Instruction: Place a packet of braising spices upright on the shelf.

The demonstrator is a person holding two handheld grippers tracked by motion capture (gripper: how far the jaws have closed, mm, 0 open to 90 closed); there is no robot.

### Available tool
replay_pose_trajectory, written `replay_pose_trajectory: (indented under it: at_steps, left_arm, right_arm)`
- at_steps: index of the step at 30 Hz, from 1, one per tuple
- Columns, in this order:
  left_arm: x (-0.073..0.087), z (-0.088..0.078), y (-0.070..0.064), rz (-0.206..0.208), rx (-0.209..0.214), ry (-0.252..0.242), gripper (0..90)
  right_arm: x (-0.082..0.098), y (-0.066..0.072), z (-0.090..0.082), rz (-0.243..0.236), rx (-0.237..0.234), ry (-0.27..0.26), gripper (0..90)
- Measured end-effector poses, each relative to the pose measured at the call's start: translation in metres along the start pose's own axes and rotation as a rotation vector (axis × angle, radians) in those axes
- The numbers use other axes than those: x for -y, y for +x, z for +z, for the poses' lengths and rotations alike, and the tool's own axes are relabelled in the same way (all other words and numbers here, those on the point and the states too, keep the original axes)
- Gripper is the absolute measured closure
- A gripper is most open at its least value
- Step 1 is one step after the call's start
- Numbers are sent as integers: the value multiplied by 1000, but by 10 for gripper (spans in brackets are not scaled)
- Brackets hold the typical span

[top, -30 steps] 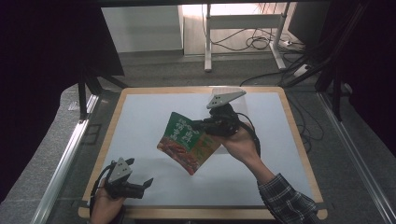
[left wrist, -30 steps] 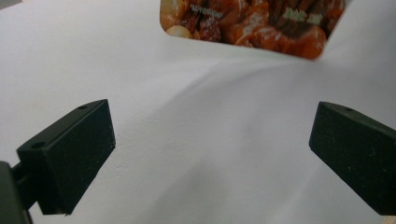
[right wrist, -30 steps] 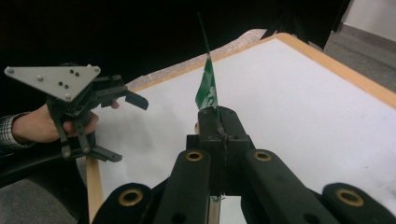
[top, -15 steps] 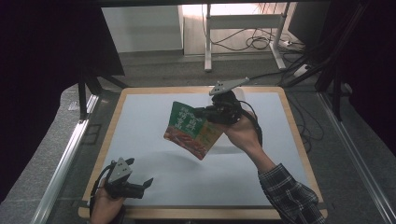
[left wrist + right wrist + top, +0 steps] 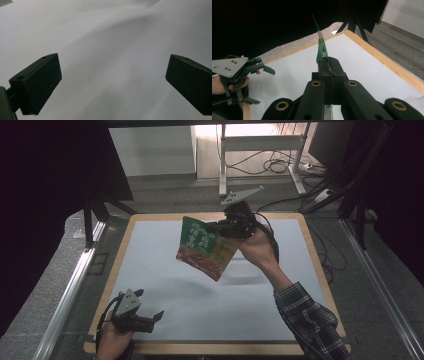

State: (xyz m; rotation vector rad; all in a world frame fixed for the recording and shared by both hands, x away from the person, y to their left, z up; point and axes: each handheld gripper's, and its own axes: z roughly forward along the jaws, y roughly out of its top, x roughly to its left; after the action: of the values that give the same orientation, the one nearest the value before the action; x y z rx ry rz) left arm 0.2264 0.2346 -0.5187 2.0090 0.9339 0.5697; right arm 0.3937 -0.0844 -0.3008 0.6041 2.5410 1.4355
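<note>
Left claw [image 5: 159,315] rests low at the near-left corner of the worktop [image 5: 150,265], jaws apart and holding nothing; same spot as a second ago.

The packet [image 5: 206,248] has risen. A second ago it hung lower and nearer the middle of the white sheet; now it is held up in the air, farther back, tilted, printed face toward the high camera, clear of the surface.

Right claw [image 5: 216,227] is clamped on the packet's upper right edge; in the right gripper view the thin green edge [image 5: 321,47] stands up from between the closed jaws.

Judgement: lift achieved, grip sound; carry or placement comes next.
</note>
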Motion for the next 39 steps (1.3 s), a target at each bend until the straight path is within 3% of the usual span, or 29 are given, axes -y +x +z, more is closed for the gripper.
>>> replay_pose_trajectory:
  at_steps: [9, 18, 27, 39]
  left_arm:
    - [0, -1, 0, 1, 1, -3, 3]
    - [0, -1, 0, 2, 1, -3, 3]
    - [0, 0, 0, 3, 0, 0, 3]
    - [0, 0, 0, 3, 1, 3, 3]
  right_arm:
    - [-25, -14, 1, -14, 24, -14, 898]
    - [-30, -33, -2, -1, 42, -13, 898]
    - [-20, -58, -17, 28, 97, 12, 898]
    - [1, -76, -42, 63, 140, 43, 898]
